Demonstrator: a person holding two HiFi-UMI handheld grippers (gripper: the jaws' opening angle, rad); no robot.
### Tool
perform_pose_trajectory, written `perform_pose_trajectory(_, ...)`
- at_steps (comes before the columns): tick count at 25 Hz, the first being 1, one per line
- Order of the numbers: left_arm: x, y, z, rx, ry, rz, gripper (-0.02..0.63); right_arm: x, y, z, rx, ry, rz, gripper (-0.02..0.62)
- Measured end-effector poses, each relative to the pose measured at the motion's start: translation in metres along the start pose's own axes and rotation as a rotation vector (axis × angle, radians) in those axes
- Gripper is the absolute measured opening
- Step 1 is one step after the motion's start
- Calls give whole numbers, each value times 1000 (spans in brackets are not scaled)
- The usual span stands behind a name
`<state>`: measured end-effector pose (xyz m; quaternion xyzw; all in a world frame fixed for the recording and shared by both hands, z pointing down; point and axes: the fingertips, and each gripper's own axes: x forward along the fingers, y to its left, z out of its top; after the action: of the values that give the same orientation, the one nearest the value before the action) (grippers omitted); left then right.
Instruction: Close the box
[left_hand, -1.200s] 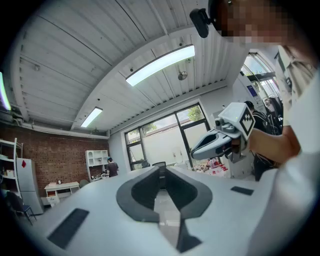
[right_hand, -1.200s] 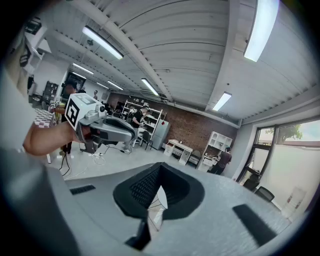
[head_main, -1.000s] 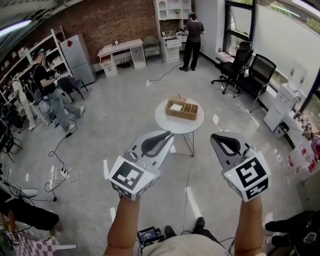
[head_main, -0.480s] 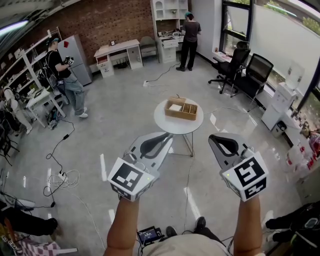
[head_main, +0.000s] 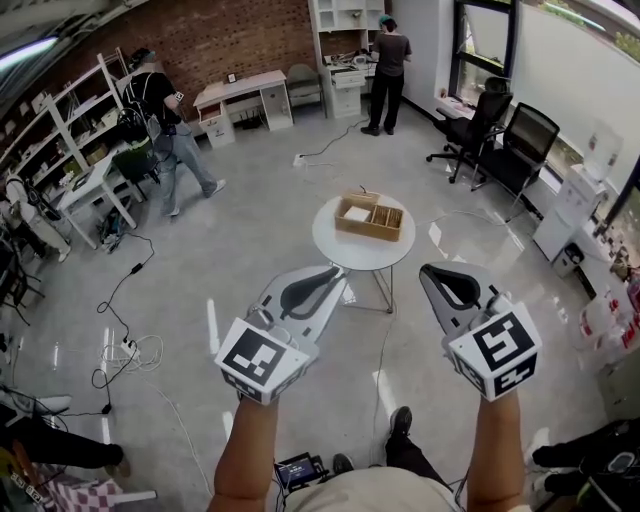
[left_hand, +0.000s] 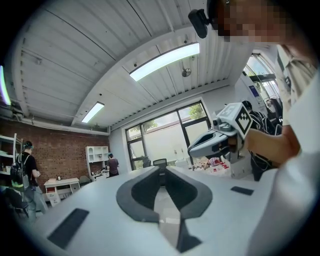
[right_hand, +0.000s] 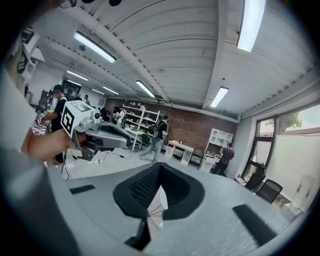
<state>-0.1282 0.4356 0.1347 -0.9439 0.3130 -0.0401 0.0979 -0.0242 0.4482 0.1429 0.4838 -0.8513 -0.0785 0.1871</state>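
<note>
Box (head_main: 369, 217) stands open on the round desk (head_main: 335, 246) at frame centre, well apart from both tools. Left hand-held gripper (head_main: 338, 270) and right hand-held gripper (head_main: 432, 272), lower frame, are pressed together and empty; judged not yet within working range.

A red brick wall (head_main: 230, 40) backs the polished grey floor (head_main: 250, 220), with a white desk (head_main: 245, 92) and white shelving (head_main: 340, 18) against it. Dark-framed windows (head_main: 565, 60) line the right side beside black office chairs (head_main: 525, 132), and strip lights (left_hand: 165, 60) run along the ribbed white ceiling (left_hand: 75, 55).
</note>
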Motion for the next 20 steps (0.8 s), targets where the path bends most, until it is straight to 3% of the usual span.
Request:
perform_pose_trajectory(12, 125, 30, -19, 6, 40, 71, 35, 73, -119, -35, 3, -39, 117, -8)
perform_pose_trajectory(20, 183, 51, -33, 8, 70, 120, 35, 113, -171, -51, 14, -49, 189, -8)
